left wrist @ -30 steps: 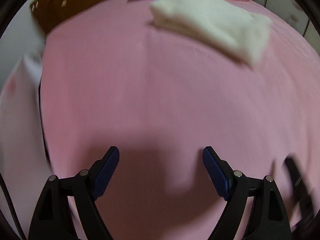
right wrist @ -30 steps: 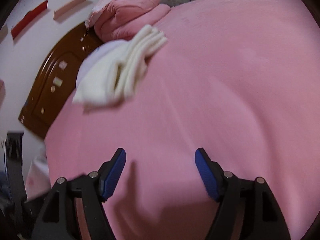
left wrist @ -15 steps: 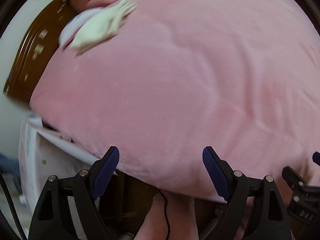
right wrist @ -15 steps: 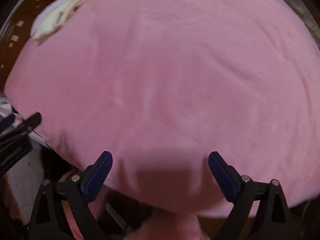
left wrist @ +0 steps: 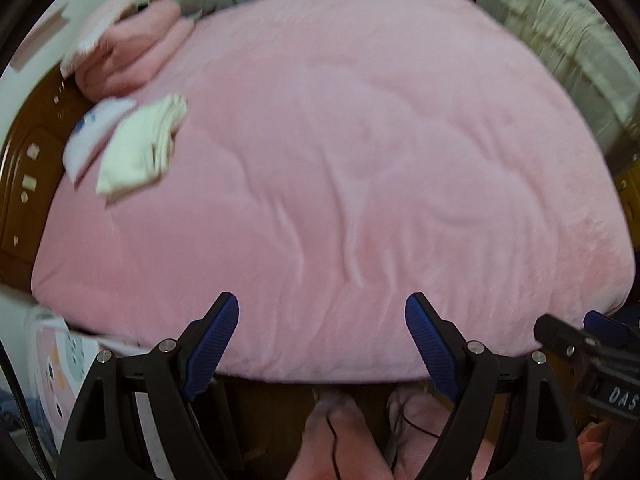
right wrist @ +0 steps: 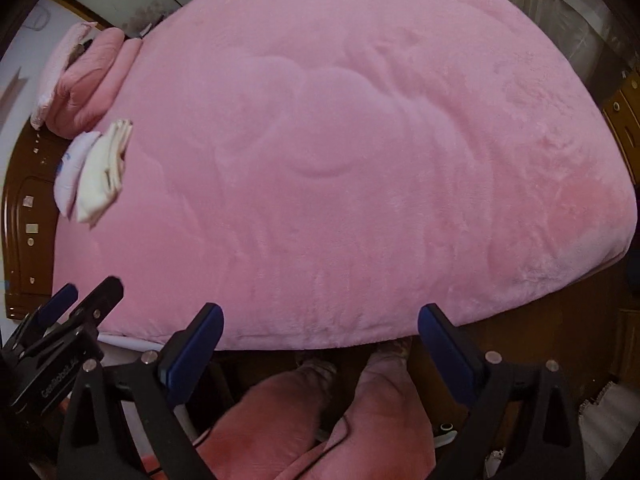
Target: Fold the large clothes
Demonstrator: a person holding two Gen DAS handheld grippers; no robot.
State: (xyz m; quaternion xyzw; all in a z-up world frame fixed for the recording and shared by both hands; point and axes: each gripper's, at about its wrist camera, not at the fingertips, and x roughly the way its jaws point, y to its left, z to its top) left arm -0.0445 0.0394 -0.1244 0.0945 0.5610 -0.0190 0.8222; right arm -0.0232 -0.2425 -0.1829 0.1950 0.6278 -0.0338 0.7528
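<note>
Folded cream garment [left wrist: 142, 150] parked beside the headboard [left wrist: 24, 160], freeing the pink bed [left wrist: 360, 160]; left gripper [left wrist: 322, 344] and right gripper [right wrist: 320, 354] hover empty, jaws apart, at its foot.

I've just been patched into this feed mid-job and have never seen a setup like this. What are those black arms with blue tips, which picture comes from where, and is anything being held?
There is no robot arm here: a person holds a two-finger claw in each hand, and each claw carries a wide-angle camera looking out along its fingers. One picture is from the left claw, the other from the right claw. The blue tips are the finger pads. Both claws are open and hold nothing.

Ahead lies a bed under a pink blanket. Near the wooden headboard sit a folded cream garment, a folded white garment beside it, and a pile of pink bedding. Each camera also catches the other claw at its edge, and the person's pink-trousered legs below.
</note>
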